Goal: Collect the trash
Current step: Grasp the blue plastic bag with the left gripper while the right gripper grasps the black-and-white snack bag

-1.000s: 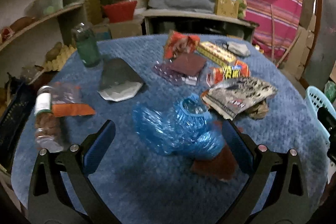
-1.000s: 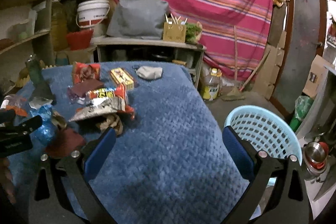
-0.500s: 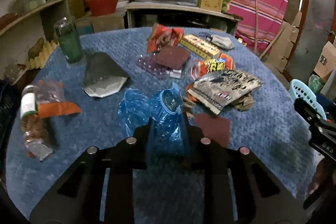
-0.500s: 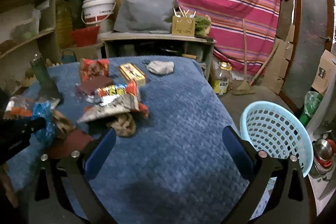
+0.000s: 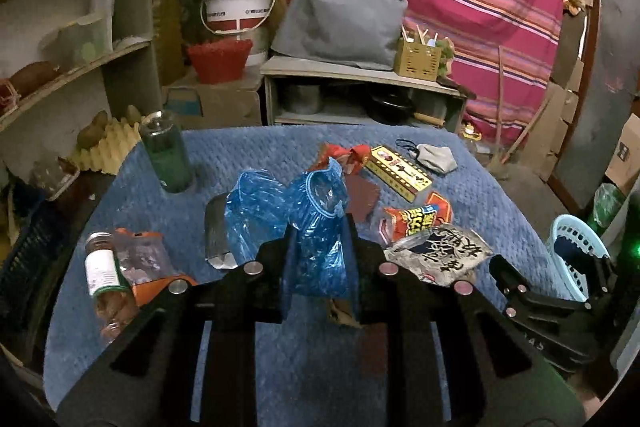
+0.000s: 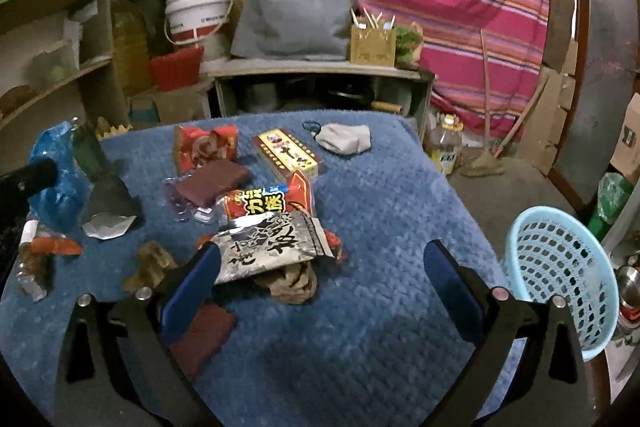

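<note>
The left gripper (image 5: 320,239) is clamped on a crumpled blue plastic bag (image 5: 304,223), held above the blue table (image 5: 480,195) — near its left side. The right gripper (image 6: 320,283) stands wide with nothing between its fingers, over the table beside a silver snack packet (image 6: 268,247). A light-blue basket (image 6: 560,267) sits off the table's right edge.

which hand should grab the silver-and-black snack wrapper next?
Right. The right gripper is open and empty, with the silver-and-black snack wrapper lying just ahead by its left finger. The left gripper is shut on the blue plastic bag, which probably goes to the light blue basket first.
</note>
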Available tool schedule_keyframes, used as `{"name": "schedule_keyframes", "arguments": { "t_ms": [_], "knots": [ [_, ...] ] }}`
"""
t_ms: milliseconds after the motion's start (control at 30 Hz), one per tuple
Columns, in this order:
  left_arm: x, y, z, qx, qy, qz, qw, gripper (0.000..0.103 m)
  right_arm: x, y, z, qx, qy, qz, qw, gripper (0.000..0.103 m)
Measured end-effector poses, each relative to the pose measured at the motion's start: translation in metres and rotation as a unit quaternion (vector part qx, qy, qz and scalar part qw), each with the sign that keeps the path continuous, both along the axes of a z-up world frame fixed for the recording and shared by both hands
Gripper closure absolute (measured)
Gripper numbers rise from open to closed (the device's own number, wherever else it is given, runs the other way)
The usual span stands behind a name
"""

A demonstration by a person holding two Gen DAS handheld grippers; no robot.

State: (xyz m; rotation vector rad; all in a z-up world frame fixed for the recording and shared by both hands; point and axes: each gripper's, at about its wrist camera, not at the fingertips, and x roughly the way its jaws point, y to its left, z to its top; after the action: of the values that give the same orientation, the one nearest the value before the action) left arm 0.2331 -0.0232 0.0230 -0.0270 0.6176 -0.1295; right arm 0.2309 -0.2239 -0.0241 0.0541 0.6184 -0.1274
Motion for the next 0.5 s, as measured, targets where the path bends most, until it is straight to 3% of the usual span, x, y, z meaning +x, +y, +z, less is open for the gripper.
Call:
{"name": "schedule_keyframes", "arguments": {
  "t_ms": [167, 367, 500],
  "knots": [
    [0.006, 0.006, -0.035, -0.003, 0.011, 0.005, 0.9999, 0.083, 0.02, -0.008, -0.018, 0.008, 0.023, -0.005, 1.0, 0.004],
    [0.014, 0.008, -0.049, 0.024, 0.01, 0.011, 0.9996, 0.083, 0.035, -0.003, -0.039, 0.014, 0.044, 0.006, 0.999, 0.005],
    [0.023, 0.019, -0.055, 0.033, 0.023, 0.036, 0.9985, 0.083, 0.042, 0.004, -0.041, 0.02, 0.046, 0.031, 0.998, 0.025]
  ]
}}
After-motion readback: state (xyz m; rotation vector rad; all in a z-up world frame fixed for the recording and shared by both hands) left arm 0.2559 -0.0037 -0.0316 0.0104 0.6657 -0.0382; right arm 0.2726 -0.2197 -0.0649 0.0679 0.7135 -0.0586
